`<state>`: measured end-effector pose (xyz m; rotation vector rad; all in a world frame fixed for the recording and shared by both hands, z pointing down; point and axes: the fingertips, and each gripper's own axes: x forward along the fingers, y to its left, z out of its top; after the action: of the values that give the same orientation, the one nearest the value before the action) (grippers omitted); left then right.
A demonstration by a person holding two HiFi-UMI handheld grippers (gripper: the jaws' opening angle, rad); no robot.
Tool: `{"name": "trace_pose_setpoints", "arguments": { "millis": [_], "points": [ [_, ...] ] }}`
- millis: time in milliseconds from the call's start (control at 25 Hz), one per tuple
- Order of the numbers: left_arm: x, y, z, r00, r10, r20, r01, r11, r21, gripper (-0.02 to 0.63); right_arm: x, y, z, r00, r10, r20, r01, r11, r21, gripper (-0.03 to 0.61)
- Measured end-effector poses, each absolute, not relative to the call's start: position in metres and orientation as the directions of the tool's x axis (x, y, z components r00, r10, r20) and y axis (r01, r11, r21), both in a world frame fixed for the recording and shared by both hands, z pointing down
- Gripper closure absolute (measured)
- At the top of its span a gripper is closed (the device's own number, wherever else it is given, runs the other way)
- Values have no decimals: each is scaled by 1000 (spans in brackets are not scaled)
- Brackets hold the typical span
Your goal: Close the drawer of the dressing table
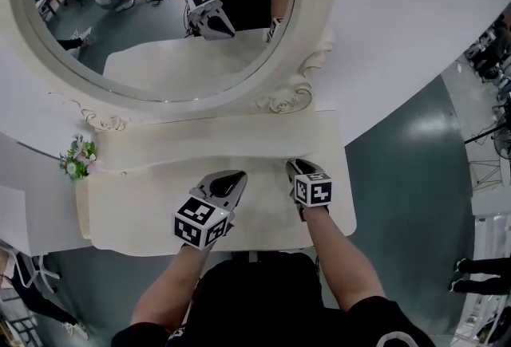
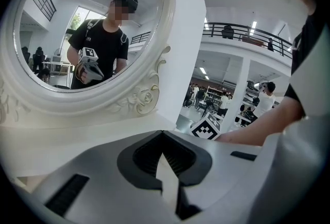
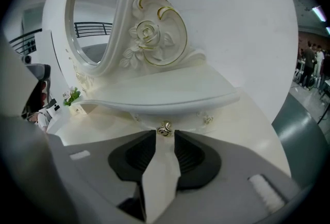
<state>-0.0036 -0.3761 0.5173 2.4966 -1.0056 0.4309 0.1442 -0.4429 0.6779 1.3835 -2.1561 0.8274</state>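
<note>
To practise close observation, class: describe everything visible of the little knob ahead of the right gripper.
The knob is small, rounded and flower-like, shiny gold like metal. It projects from the cream front panel just beneath the curved shelf, at its middle. It sits at the tips of the right gripper, in the gap between its spread fingers, which do not clamp it.

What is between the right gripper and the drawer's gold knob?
Nothing visible. The right gripper has its fingers apart, with the gold knob just at their tips, on the drawer front under the shelf. Only bare tabletop lies around.
</note>
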Motion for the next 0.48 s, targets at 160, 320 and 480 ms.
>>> {"name": "trace_pose_setpoints", "arguments": {
  "millis": [160, 320, 480],
  "points": [
    [-6, -365, 506, 719, -568, 400, -682, -687, 249, 609, 153, -421, 663, -371, -674, 639, -929, 285, -238, 457],
    [-13, -350, 497, 744, -546, 385, -651, -723, 234, 609, 155, -392, 639, -348, -714, 608, -937, 257, -236, 481],
    [-18, -334, 489, 772, -521, 363, -615, -758, 219, 609, 159, -358, 613, -322, -756, 570, -946, 234, -224, 504]
  ]
}}
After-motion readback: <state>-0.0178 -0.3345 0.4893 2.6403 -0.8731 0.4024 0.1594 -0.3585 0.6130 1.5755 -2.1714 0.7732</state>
